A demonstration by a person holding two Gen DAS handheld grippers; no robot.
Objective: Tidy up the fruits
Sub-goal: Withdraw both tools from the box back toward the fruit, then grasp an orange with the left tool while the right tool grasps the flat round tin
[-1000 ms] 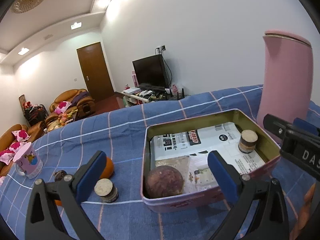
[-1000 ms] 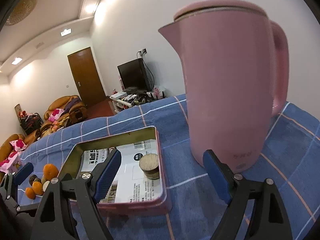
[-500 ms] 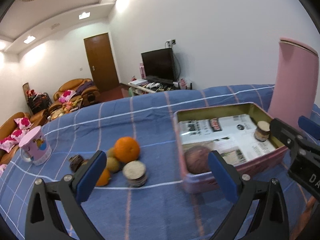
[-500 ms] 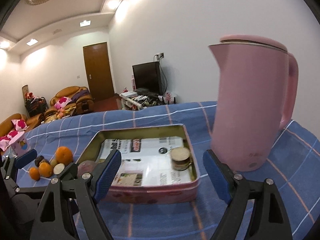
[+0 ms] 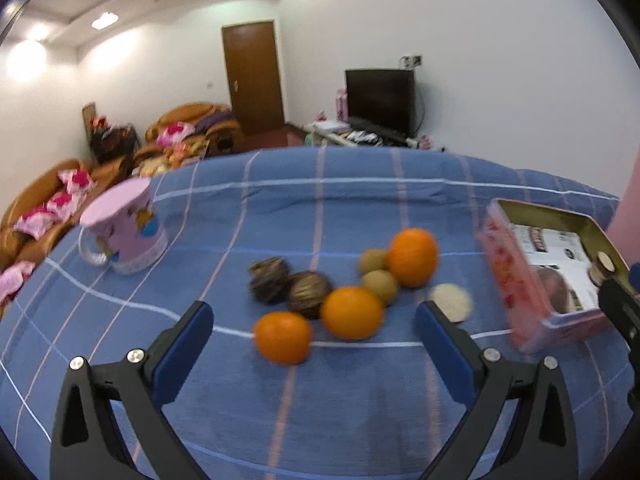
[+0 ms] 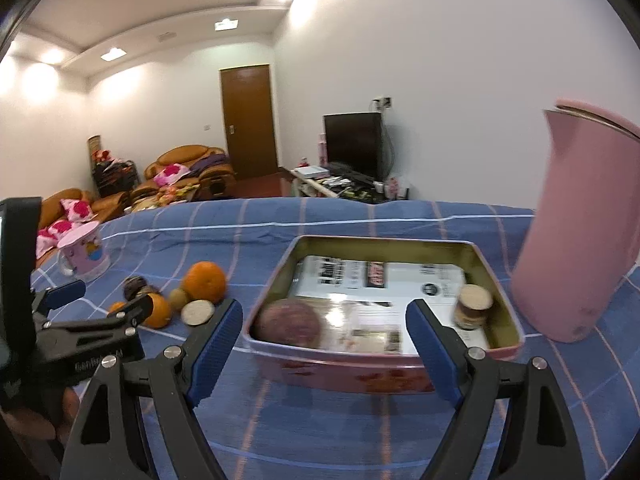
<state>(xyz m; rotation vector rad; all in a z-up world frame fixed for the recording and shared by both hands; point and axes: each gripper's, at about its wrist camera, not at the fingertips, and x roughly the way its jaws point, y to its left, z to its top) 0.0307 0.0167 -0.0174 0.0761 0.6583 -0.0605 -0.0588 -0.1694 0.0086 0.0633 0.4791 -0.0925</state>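
The pink tin (image 6: 384, 372) sits just ahead of the right gripper (image 6: 324, 340), whose fingers are spread wide and empty. The left gripper (image 5: 314, 340) — also wide, holding nothing — faces the fruit cluster. Best to centre on the nearest orange (image 5: 283, 337) and close gently — it would likely roll.

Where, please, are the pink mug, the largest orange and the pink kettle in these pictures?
pink mug (image 5: 128, 236), left wrist view, on its side wall.
largest orange (image 5: 413, 257), left wrist view, on its middle.
pink kettle (image 6: 576, 240), right wrist view, on its body.
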